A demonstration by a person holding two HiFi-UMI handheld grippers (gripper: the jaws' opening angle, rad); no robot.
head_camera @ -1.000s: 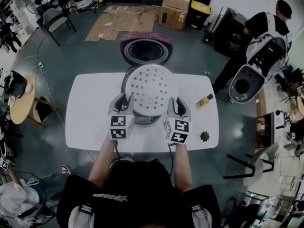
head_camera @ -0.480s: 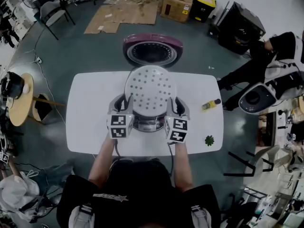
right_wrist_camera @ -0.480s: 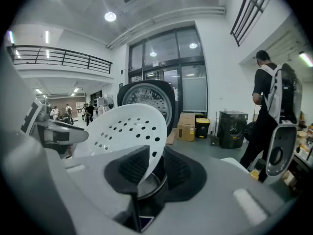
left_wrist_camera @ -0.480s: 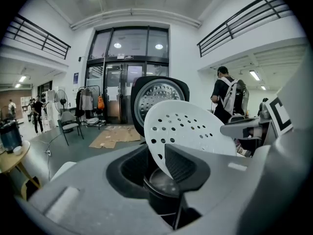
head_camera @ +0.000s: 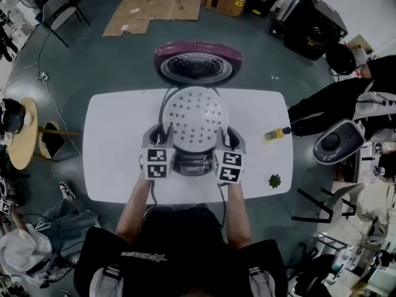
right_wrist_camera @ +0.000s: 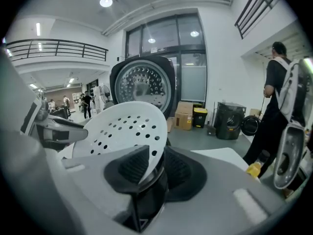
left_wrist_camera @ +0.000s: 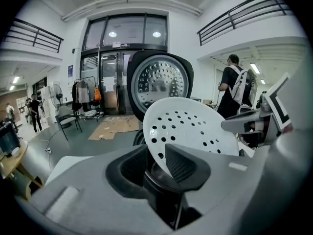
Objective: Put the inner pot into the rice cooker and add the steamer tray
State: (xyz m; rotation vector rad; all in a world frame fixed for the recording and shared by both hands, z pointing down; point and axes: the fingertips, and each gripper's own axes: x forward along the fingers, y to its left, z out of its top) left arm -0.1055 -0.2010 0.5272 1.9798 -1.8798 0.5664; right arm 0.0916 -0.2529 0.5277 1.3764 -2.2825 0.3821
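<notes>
The steamer tray (head_camera: 195, 117) is above the rice cooker (head_camera: 193, 163) at the middle of the white table (head_camera: 111, 153), as the head view shows. Only the gripper views show the grip. The left gripper (left_wrist_camera: 156, 163) pinches the tray's left rim and the right gripper (right_wrist_camera: 155, 170) its right rim. The open lid (left_wrist_camera: 159, 82) stands upright on the far side.

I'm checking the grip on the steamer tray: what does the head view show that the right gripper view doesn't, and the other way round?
Head view only: the small green plant and the cooker's front panel. Right gripper view only: how the right gripper clamps the tray's rim between its jaws, and the glass doors behind. Both: the white steamer tray, the open lid and the yellow bottle.
</notes>
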